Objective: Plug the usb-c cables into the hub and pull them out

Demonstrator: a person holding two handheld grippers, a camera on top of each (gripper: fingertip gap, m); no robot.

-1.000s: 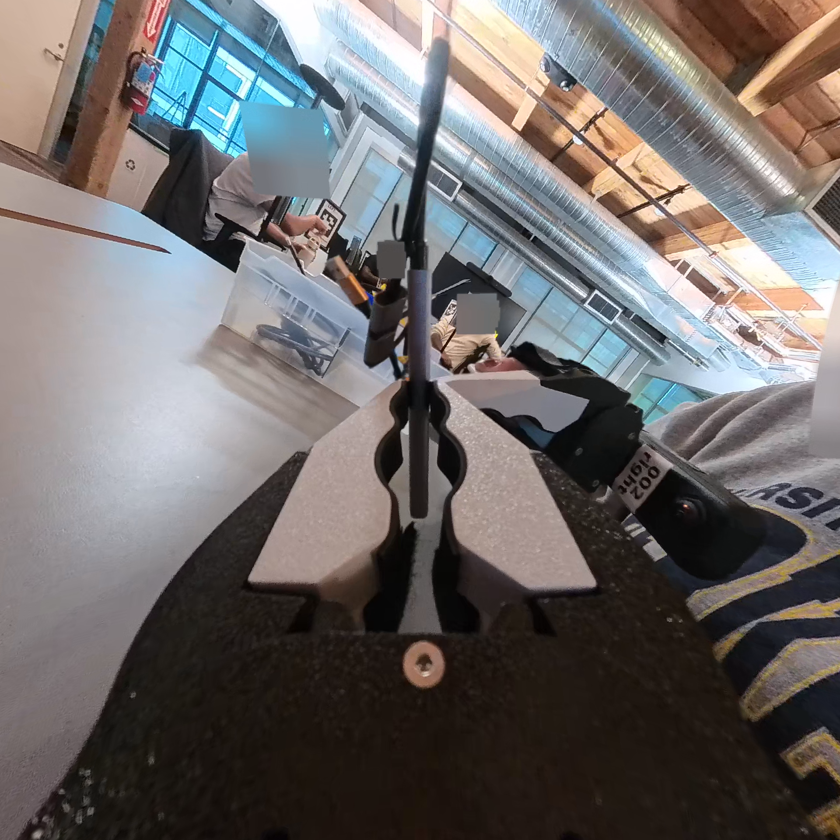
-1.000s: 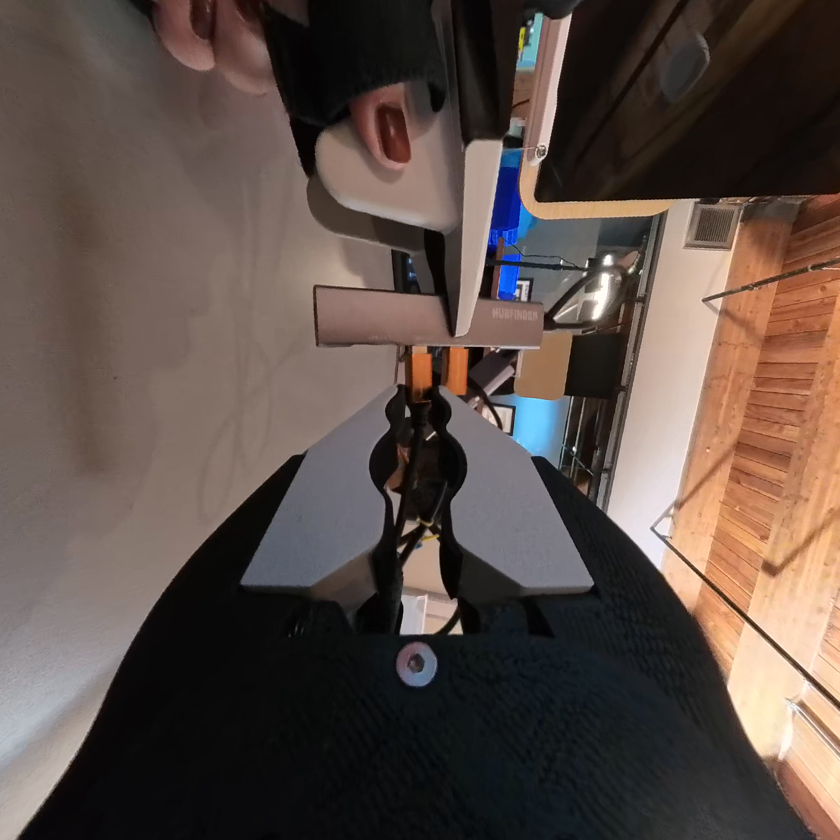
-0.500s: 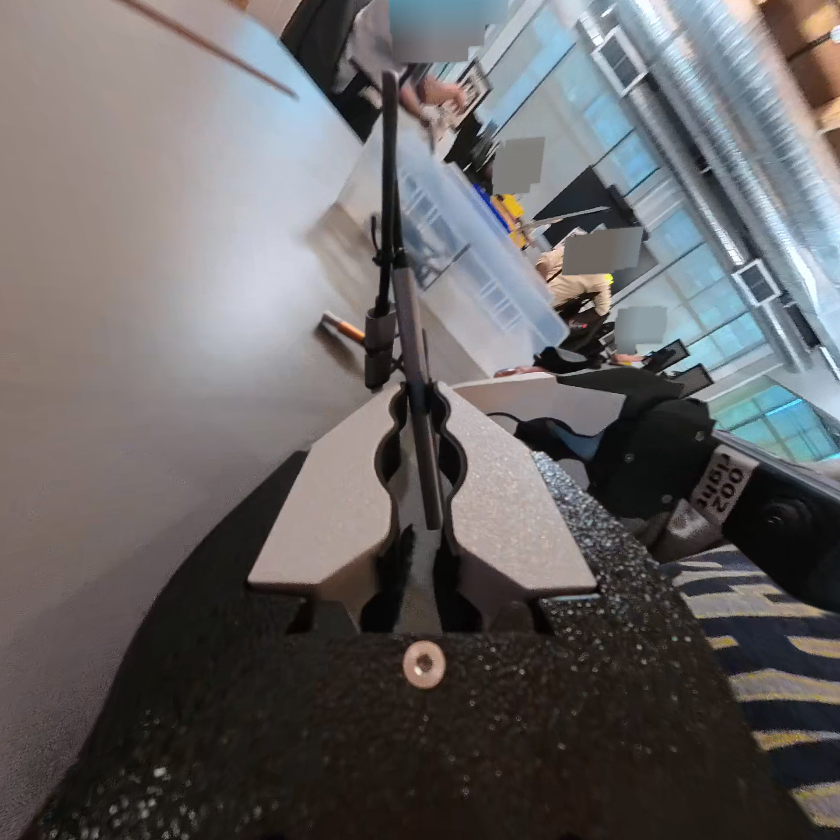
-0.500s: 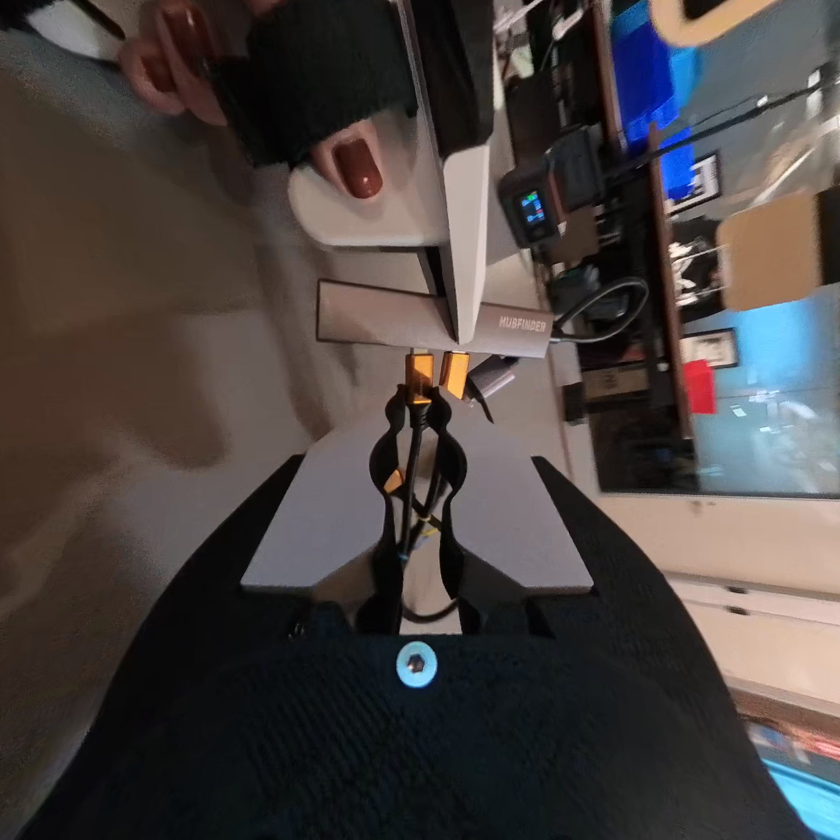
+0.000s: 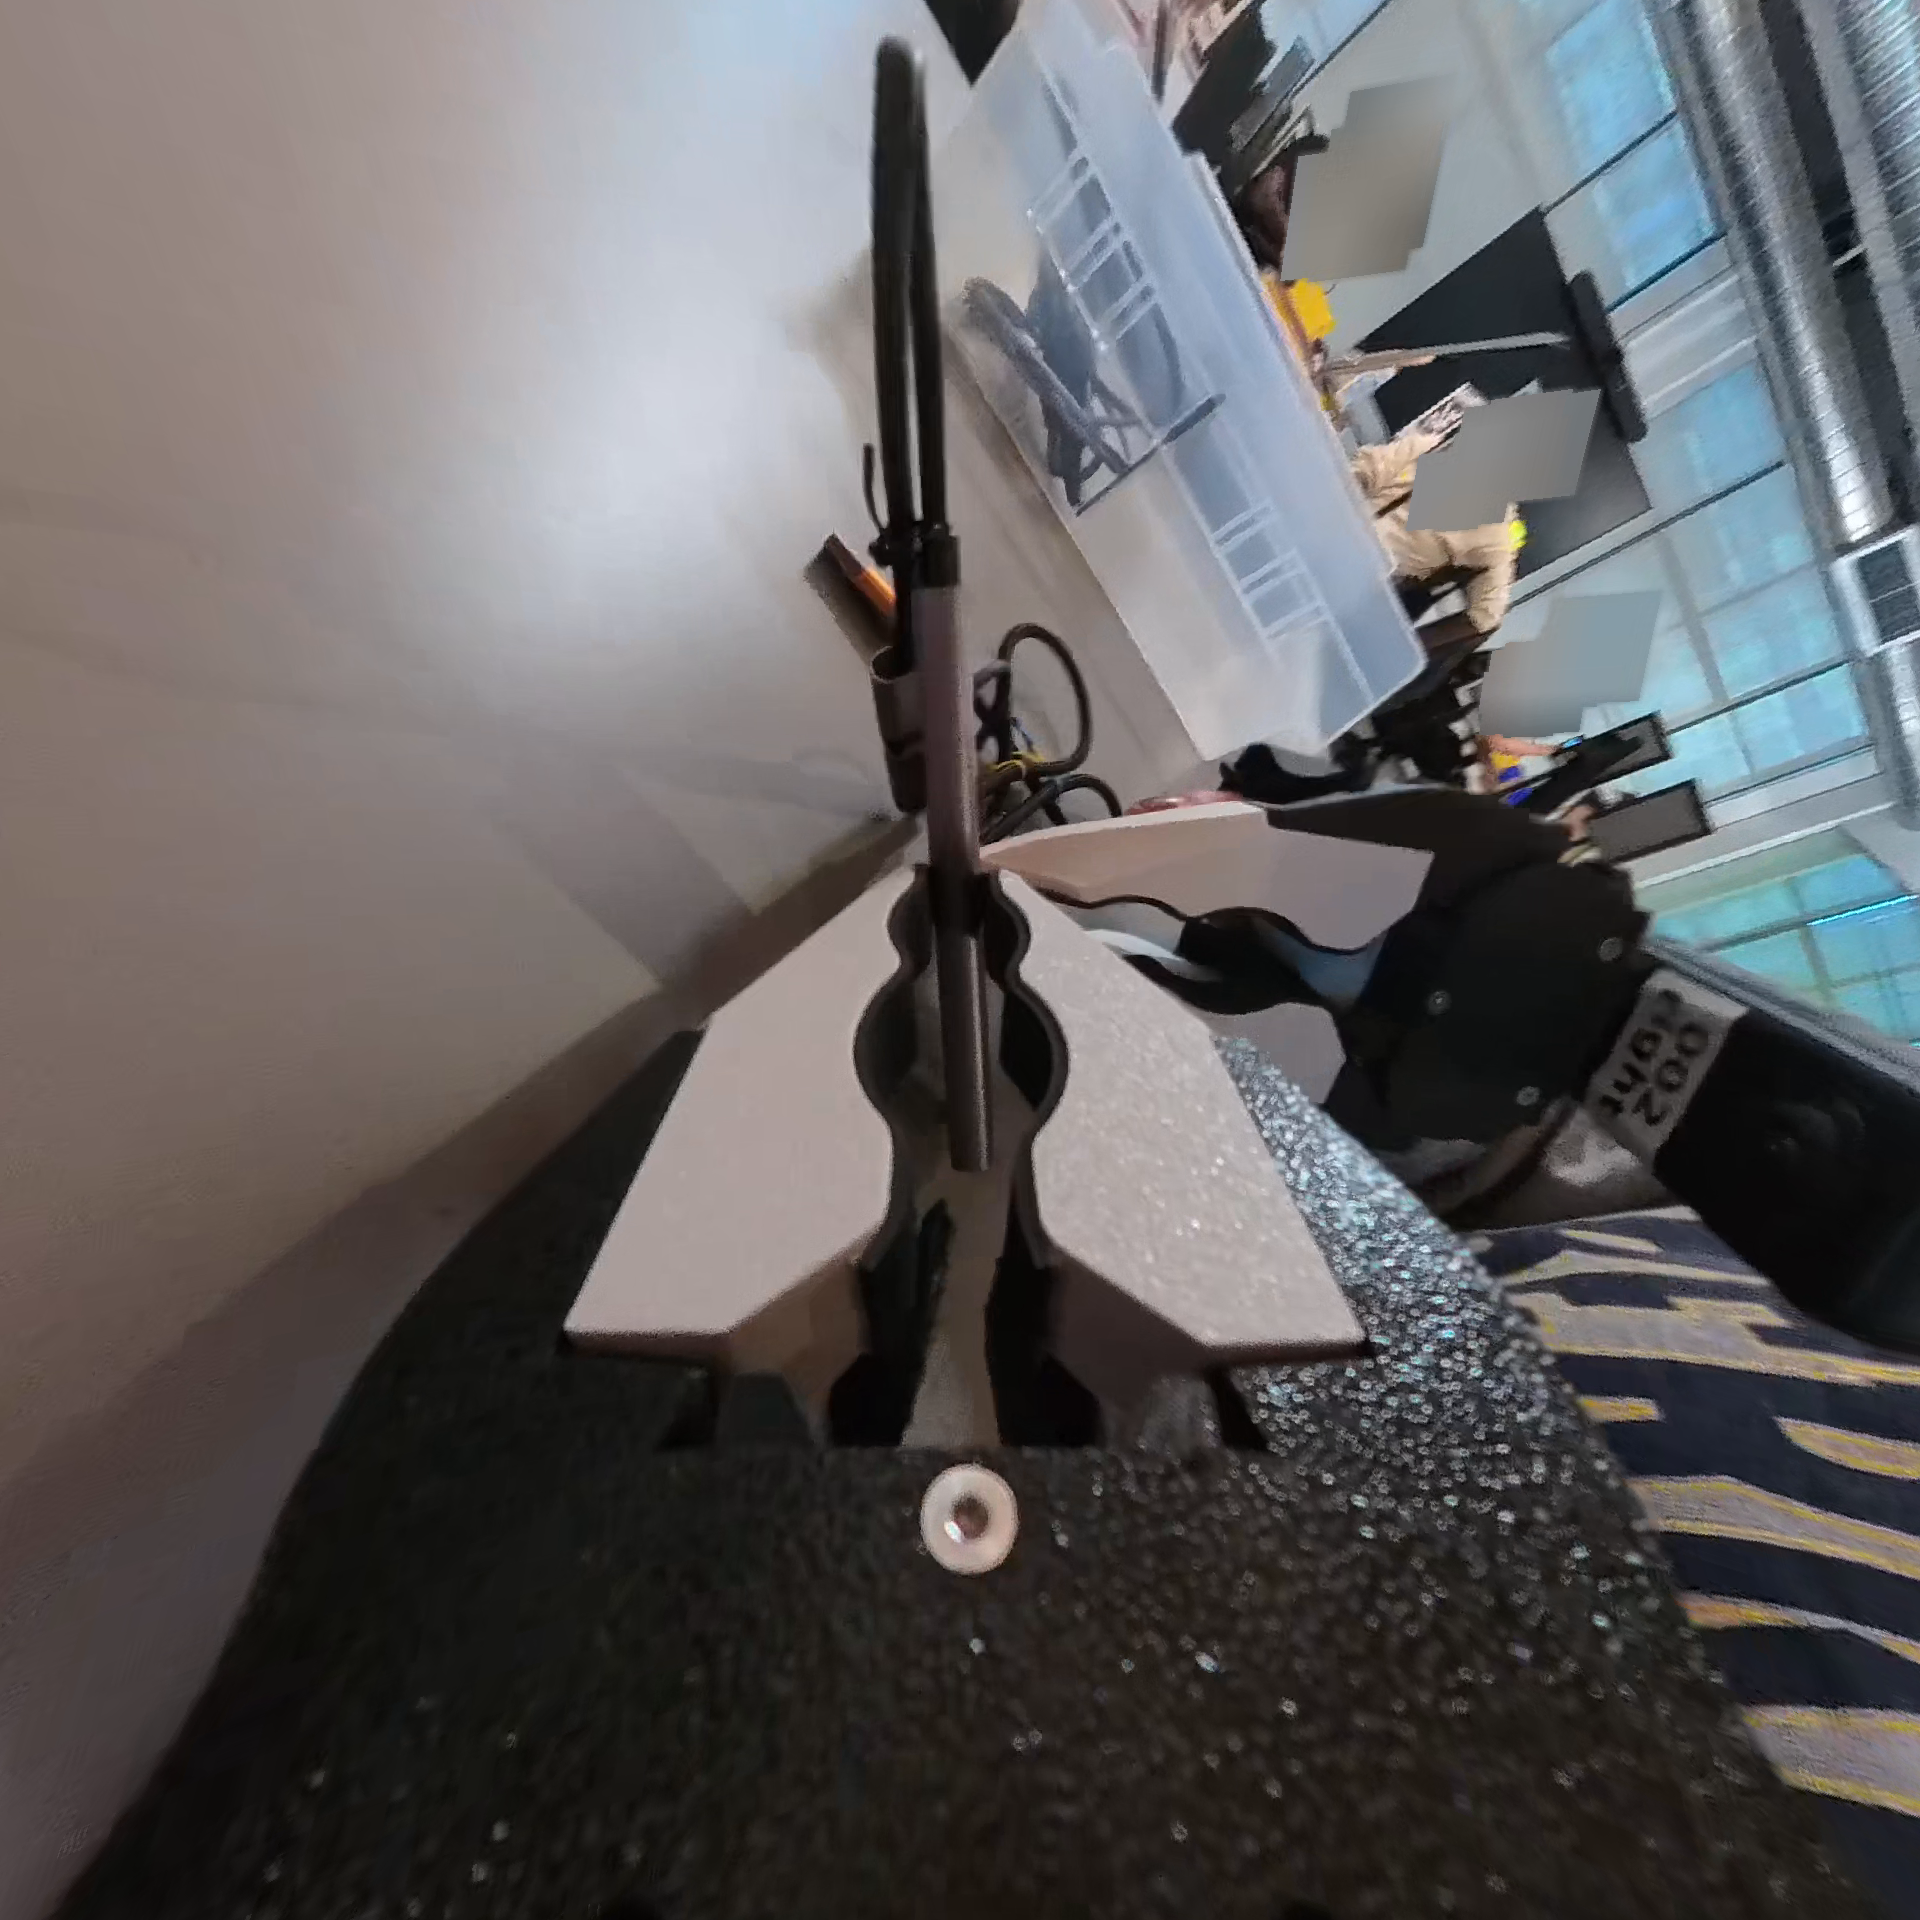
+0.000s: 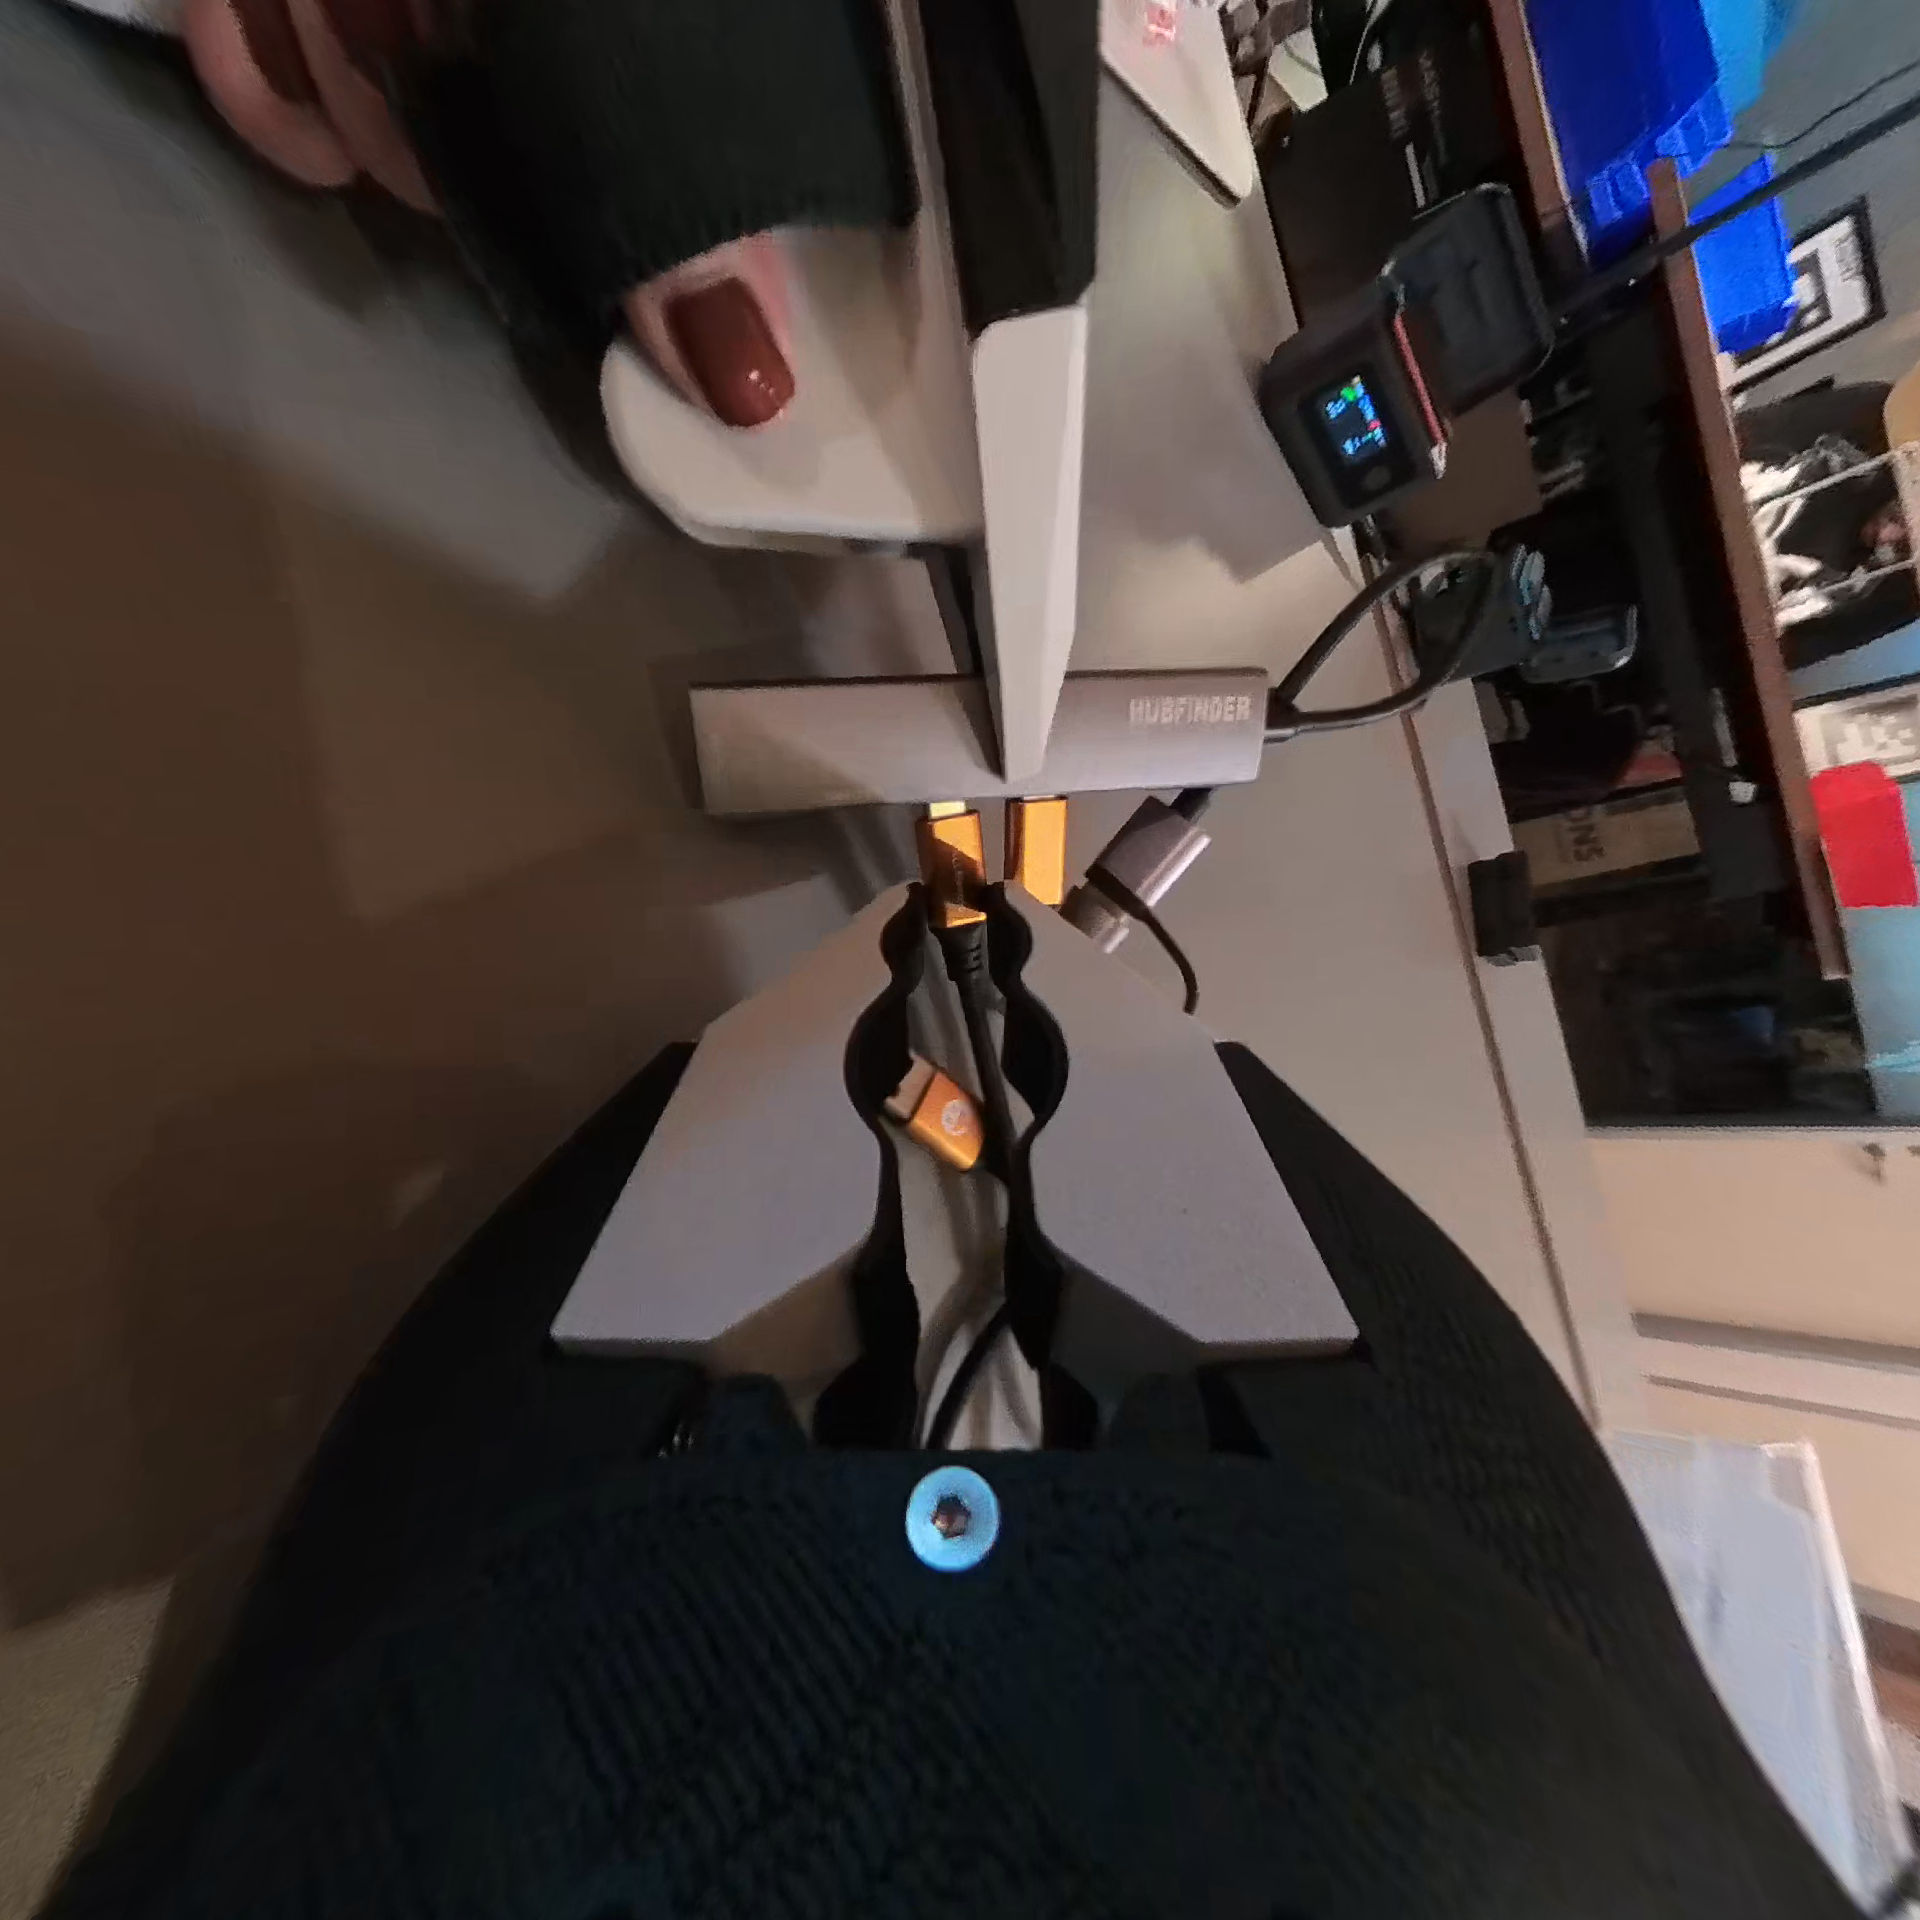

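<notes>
The left claw (image 5: 961, 904) is clenched on the grey hub (image 5: 951, 862), seen edge-on and held clear above the pale bench (image 5: 364, 520). In the right wrist view the hub (image 6: 831, 743) lies crosswise; the right claw (image 6: 961, 899) is clenched on an orange plug (image 6: 951, 862) whose tip sits at the hub's near edge. A second orange plug (image 6: 1036, 847) sits just beside it in the hub. A third orange plug (image 6: 935, 1117) and a grey plug (image 6: 1138, 873) lie loose on the bench. A clear bin (image 5: 1195, 416) stands well apart.

Pale lettering on the grey hub (image 6: 831, 743), printed characters on a white label (image 5: 1662, 1070) on the right hand-held gripper (image 5: 1081, 899)
</notes>
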